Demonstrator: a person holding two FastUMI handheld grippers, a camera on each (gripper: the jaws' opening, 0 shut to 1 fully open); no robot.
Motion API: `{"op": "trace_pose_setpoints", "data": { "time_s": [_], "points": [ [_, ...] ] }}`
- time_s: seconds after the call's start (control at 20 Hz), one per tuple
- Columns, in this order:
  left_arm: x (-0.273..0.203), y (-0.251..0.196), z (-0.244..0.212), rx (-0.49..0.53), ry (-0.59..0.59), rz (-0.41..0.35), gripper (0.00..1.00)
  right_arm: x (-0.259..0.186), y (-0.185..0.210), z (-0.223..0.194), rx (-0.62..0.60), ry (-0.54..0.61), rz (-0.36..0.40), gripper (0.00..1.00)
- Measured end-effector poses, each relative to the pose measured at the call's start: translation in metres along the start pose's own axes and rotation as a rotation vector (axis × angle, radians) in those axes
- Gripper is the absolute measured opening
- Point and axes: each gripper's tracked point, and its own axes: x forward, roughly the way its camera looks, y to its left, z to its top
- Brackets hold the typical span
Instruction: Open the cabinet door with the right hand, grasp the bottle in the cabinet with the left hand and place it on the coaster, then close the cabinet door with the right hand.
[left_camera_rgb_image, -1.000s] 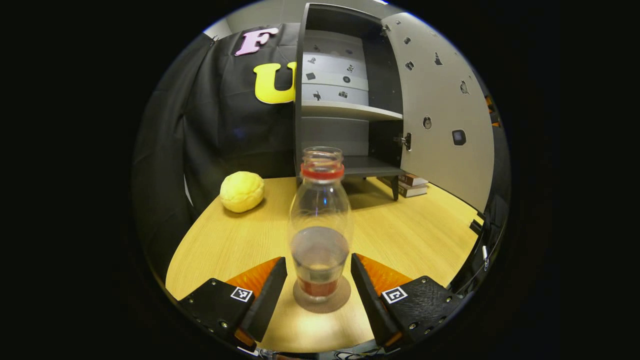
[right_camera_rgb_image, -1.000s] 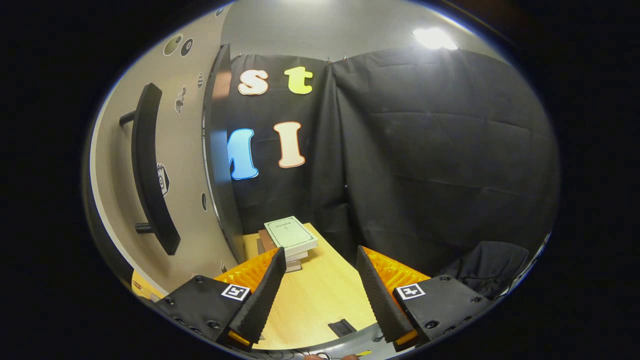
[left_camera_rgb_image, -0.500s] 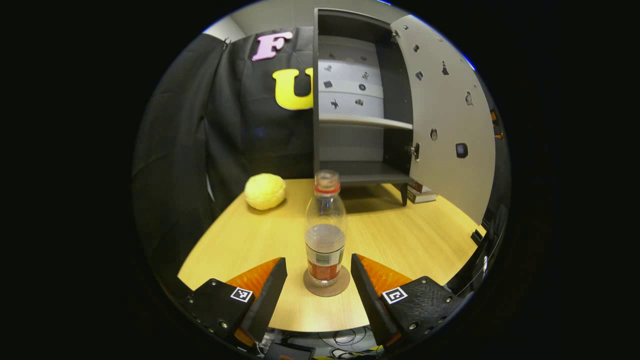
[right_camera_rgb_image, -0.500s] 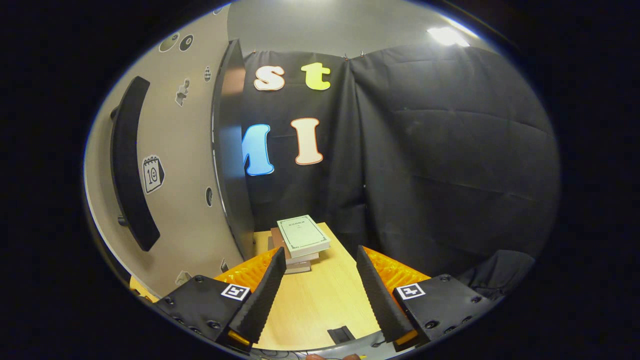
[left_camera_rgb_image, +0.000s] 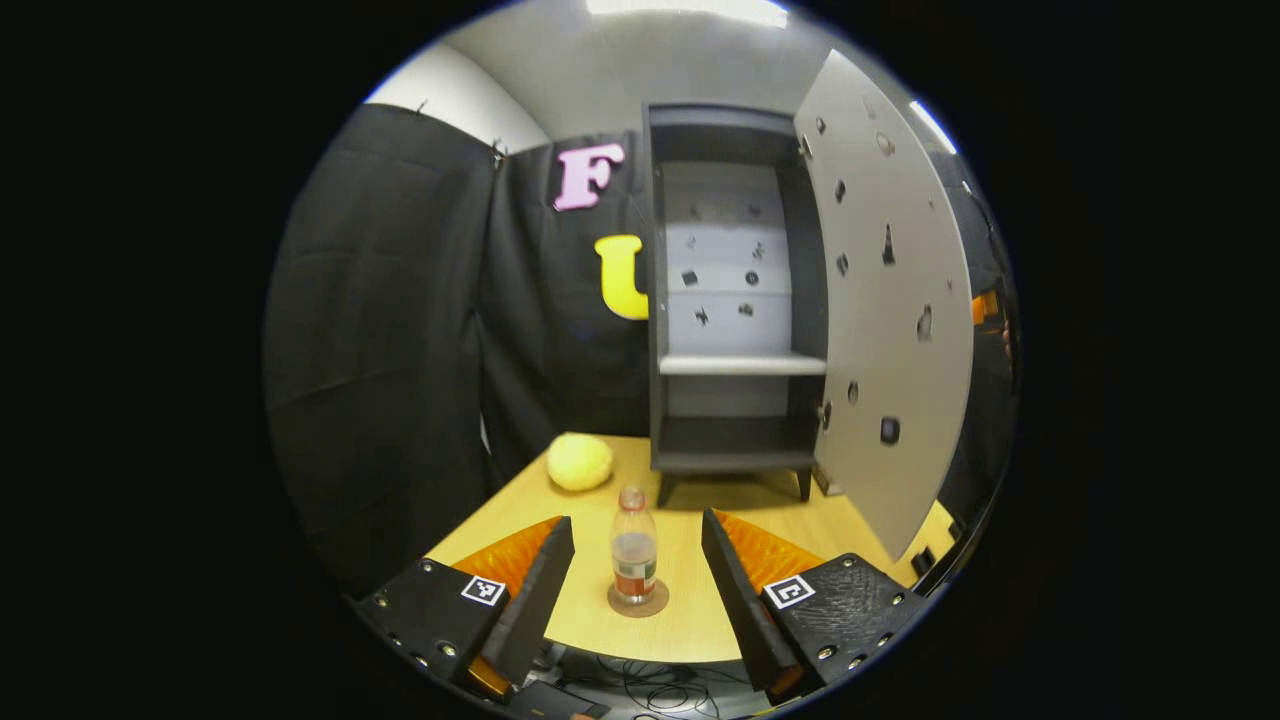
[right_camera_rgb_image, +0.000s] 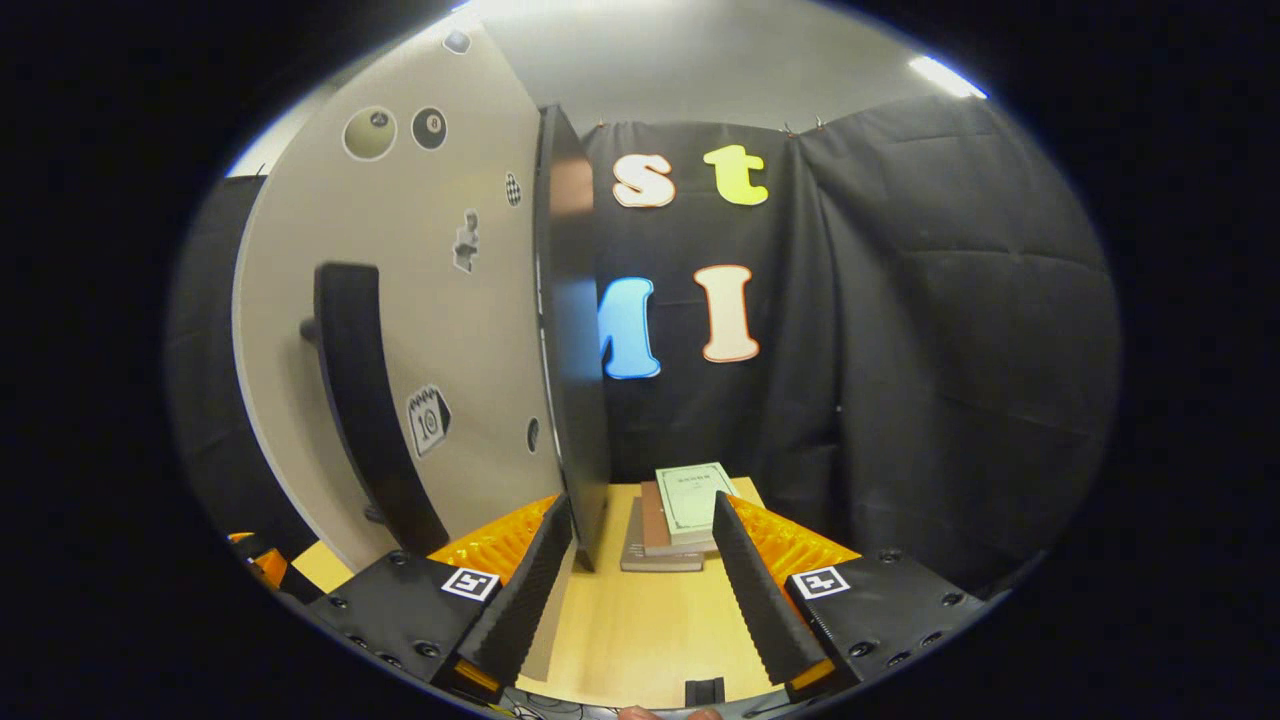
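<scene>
In the left gripper view a clear bottle (left_camera_rgb_image: 634, 550) with a red neck ring stands upright on a round brown coaster (left_camera_rgb_image: 638, 601) near the table's front edge. My left gripper (left_camera_rgb_image: 634, 575) is open and well back from it, fingers apart on either side of the line to it. Behind stands the dark cabinet (left_camera_rgb_image: 730, 300), its grey door (left_camera_rgb_image: 885, 330) swung open to the right. In the right gripper view my right gripper (right_camera_rgb_image: 640, 560) is open, beside the door (right_camera_rgb_image: 440, 330) with its dark bar handle (right_camera_rgb_image: 375, 420); the door's edge (right_camera_rgb_image: 572, 340) lies just ahead of the fingers.
A yellow round object (left_camera_rgb_image: 579, 463) lies on the wooden table (left_camera_rgb_image: 690, 620) left of the cabinet. A stack of books (right_camera_rgb_image: 680, 510) sits on the table behind the door. Black cloth walls close the booth. Cables hang below the table's front edge.
My left gripper has pulled far back from the bottle, which stays on the coaster. My right gripper has shifted so the door's edge and handle now sit nearer the middle of its view.
</scene>
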Motion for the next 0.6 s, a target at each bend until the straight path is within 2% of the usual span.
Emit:
{"op": "trace_pose_setpoints", "data": {
  "time_s": [0.05,0.2,0.3,0.35,0.55,0.6],
  "points": [
    [-0.008,-0.005,0.011,-0.017,-0.010,0.009,0.76,0.001,0.006,0.012,-0.005,-0.022,0.028,0.87],
    [-0.029,-0.015,0.027,-0.036,-0.041,0.023,0.75,0.000,0.005,0.036,-0.067,-0.047,0.032,0.87],
    [-0.044,-0.013,0.028,-0.016,-0.048,0.049,0.72,0.002,0.024,0.046,-0.034,-0.049,0.078,0.87],
    [-0.049,-0.012,0.027,-0.018,-0.046,0.055,0.75,0.004,0.031,0.046,-0.026,-0.039,0.097,0.87],
    [-0.045,0.005,0.030,-0.054,-0.045,0.041,0.75,0.004,0.031,0.049,-0.060,-0.033,0.039,0.88],
    [-0.043,0.012,0.031,-0.059,-0.047,0.037,0.75,0.003,0.033,0.047,-0.049,-0.022,0.030,0.84]
  ]
}}
